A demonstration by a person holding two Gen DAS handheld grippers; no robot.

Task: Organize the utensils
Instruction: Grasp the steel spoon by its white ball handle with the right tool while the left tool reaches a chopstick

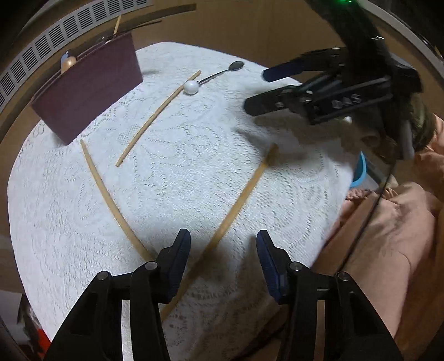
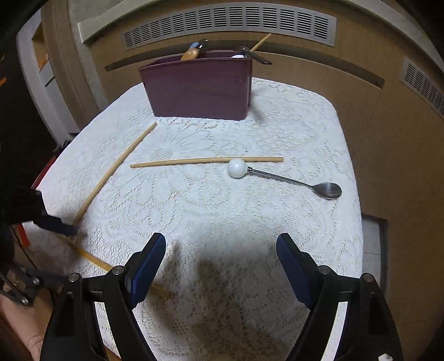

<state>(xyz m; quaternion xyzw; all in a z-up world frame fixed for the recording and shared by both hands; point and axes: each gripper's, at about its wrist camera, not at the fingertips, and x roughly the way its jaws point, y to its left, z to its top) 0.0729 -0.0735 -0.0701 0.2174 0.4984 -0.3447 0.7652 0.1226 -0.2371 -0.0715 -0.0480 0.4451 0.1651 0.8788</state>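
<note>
Three wooden chopsticks lie on the white lace tablecloth (image 1: pixel 194 172). One chopstick (image 1: pixel 238 202) runs between the fingers of my left gripper (image 1: pixel 222 238), which is open, its pads not pressing on it. A second chopstick (image 1: pixel 111 200) lies to its left and a third (image 1: pixel 158 116) farther back. A metal spoon (image 2: pixel 327 190) with a white ball handle (image 2: pixel 237 168) lies beside the third chopstick (image 2: pixel 206 161). My right gripper (image 2: pixel 220 241) hangs open over bare cloth, nothing between its fingers. The maroon container (image 2: pixel 199 86) stands at the back with several utensils in it.
A wall with a vent grille (image 2: pixel 227 25) stands behind the table. The cloth drops off at rounded edges on all sides. A person's peach garment (image 1: pixel 388 236) and a blue rim (image 1: pixel 360 172) are at the table's right side in the left wrist view.
</note>
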